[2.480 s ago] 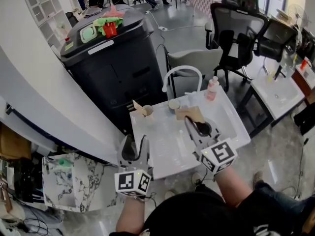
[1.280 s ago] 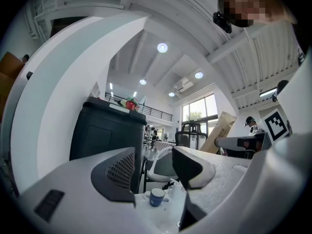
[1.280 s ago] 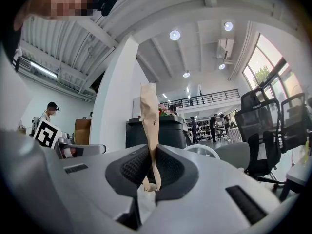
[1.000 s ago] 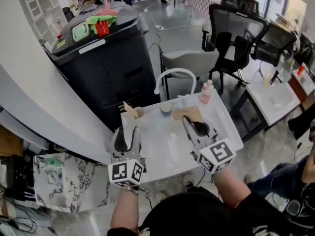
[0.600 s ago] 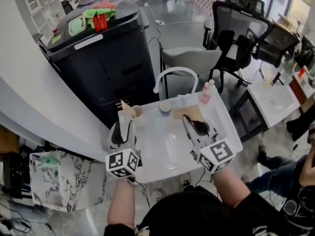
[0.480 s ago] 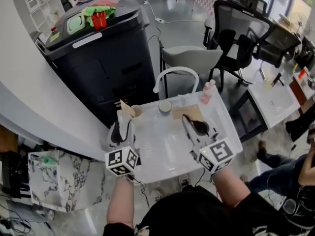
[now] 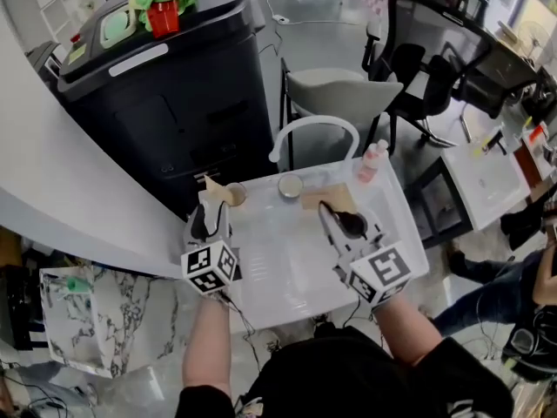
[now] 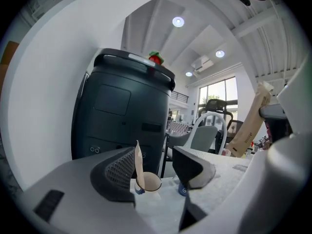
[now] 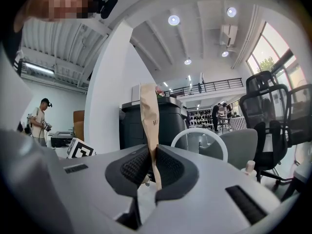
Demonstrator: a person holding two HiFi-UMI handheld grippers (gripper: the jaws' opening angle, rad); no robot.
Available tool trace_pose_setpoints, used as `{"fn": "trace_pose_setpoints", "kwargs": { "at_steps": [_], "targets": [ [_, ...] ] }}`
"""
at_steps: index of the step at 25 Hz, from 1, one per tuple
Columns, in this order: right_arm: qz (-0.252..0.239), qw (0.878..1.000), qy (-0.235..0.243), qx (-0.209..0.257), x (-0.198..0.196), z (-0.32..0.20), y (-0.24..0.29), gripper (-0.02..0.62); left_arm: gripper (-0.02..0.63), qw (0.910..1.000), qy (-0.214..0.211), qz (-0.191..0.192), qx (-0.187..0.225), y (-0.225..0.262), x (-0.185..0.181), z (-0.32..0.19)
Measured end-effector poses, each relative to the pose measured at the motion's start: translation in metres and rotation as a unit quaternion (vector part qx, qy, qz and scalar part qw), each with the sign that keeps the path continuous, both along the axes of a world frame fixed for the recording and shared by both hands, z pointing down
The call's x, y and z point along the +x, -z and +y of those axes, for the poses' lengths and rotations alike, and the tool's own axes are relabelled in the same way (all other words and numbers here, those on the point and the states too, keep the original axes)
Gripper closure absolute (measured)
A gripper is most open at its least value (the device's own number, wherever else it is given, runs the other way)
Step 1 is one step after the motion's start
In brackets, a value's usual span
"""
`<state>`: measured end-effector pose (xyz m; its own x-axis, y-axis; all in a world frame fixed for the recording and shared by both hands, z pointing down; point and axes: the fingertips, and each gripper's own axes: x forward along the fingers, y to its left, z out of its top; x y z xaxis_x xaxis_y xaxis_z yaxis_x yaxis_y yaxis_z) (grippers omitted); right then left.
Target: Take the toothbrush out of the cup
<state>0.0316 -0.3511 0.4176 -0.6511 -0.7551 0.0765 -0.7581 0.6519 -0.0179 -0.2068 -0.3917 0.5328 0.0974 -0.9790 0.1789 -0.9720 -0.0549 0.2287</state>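
Note:
A small beige cup (image 7: 235, 195) (image 8: 149, 182) stands at the far left corner of the white table (image 7: 287, 273). A toothbrush in a brown paper sleeve (image 7: 214, 186) (image 8: 138, 161) leans out of it. My left gripper (image 7: 209, 219) (image 8: 155, 161) is open just short of the cup, which shows between the jaws farther off, untouched. My right gripper (image 7: 336, 225) (image 9: 152, 156) is shut on a brown paper packet (image 7: 331, 200) (image 9: 148, 116) that stands upright over the middle right of the table.
A second small cup (image 7: 290, 185) and a pink-capped bottle (image 7: 374, 159) stand along the table's far edge. Behind it are a white arched chair back (image 7: 313, 133), a large black bin (image 7: 165, 85) and office chairs (image 7: 418, 59).
My left gripper has moved forward and down, from the table's near left edge up close to the cup. The right gripper has shifted slightly, still gripping its packet.

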Motion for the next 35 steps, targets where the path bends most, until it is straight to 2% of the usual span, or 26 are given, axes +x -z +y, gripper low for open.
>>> {"fn": "trace_pose_setpoints", "kwargs": {
  "at_steps": [13,25,27,31,35],
  "targets": [
    [0.009,0.999,0.001,-0.039,0.006,-0.038,-0.039,0.568,0.383,0.9972,0.011,-0.010,-0.073,-0.075,-0.019,-0.068],
    [0.012,0.997,-0.012,-0.076,0.025,-0.059,-0.070,0.568,0.390,0.9956,0.022,0.006,-0.090,-0.103,-0.024,-0.095],
    [0.011,0.997,-0.014,-0.079,0.026,-0.060,-0.072,0.568,0.419,0.9957,0.021,0.004,-0.090,-0.102,-0.024,-0.097],
    [0.008,0.997,-0.014,-0.078,0.022,-0.061,-0.069,0.568,0.545,0.9967,0.022,-0.003,-0.078,-0.093,-0.024,-0.098],
    [0.004,0.997,-0.015,-0.073,0.018,-0.059,-0.064,0.568,0.563,0.9983,0.013,-0.009,-0.056,-0.077,-0.018,-0.096]
  ]
}}
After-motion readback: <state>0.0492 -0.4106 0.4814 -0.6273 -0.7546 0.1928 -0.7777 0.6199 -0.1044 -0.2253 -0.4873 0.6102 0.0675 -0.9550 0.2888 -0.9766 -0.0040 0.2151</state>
